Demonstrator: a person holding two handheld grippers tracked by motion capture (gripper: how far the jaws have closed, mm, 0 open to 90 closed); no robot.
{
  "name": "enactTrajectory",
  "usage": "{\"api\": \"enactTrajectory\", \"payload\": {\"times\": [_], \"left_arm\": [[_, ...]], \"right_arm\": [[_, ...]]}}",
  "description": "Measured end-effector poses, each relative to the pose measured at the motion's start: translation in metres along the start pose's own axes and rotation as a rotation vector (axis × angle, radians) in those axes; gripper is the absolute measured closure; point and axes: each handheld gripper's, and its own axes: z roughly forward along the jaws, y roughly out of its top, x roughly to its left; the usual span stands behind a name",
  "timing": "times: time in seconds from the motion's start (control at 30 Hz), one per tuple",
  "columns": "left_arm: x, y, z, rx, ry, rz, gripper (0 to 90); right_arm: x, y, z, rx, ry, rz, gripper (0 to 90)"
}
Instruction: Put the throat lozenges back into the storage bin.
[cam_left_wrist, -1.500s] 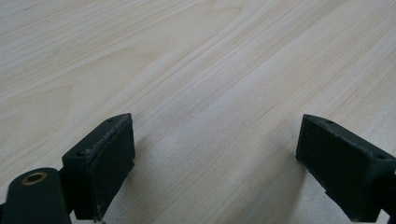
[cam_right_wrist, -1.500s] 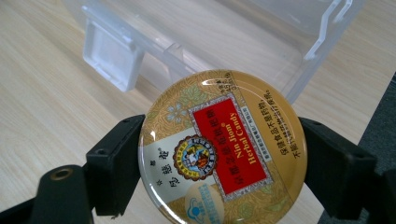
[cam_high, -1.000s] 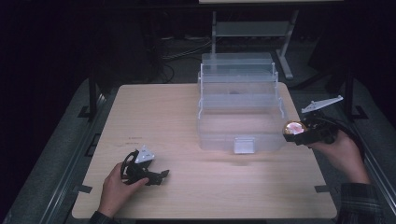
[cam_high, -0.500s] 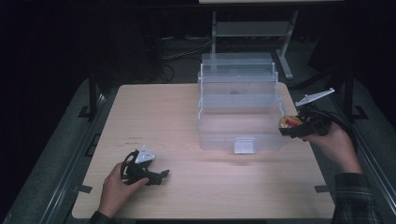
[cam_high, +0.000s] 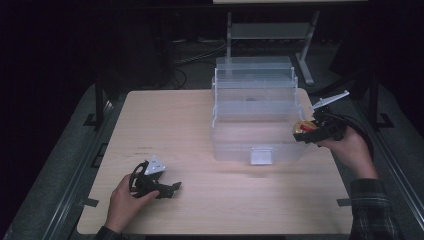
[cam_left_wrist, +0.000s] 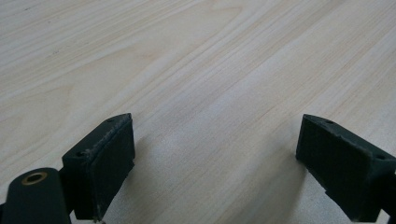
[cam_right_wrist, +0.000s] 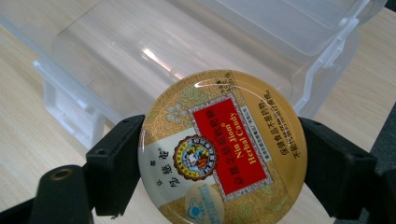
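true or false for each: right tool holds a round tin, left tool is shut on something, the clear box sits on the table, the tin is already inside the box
1. The right tool grips a round tin. True.
2. The left tool is shut on something. False: its jaws stand open over bare table.
3. The clear box sits on the table. True.
4. The tin is already inside the box. False: it is held in the right tool at the box's right side.
5. The tin's label is blue. False: it is gold with a red panel.
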Motion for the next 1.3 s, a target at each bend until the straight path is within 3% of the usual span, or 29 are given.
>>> {"api": "enactTrajectory", "payload": {"times": [0.63,1.03,1.3], "left_arm": [[0.000,0.000,0.000,0.000,-0.001,-0.003,10.9],[0.000,0.000,0.000,0.000,-0.001,-0.003,10.8],[0.000,0.000,0.000,0.000,-0.001,-0.003,10.9]], "right_arm": [[-0.002,0.011,0.025,0.031,-0.006,0.004,19.5],[-0.003,0.009,0.029,0.048,0.000,-0.006,18.7],[-0.002,0.010,0.026,0.031,0.003,-0.004,17.6]]}}
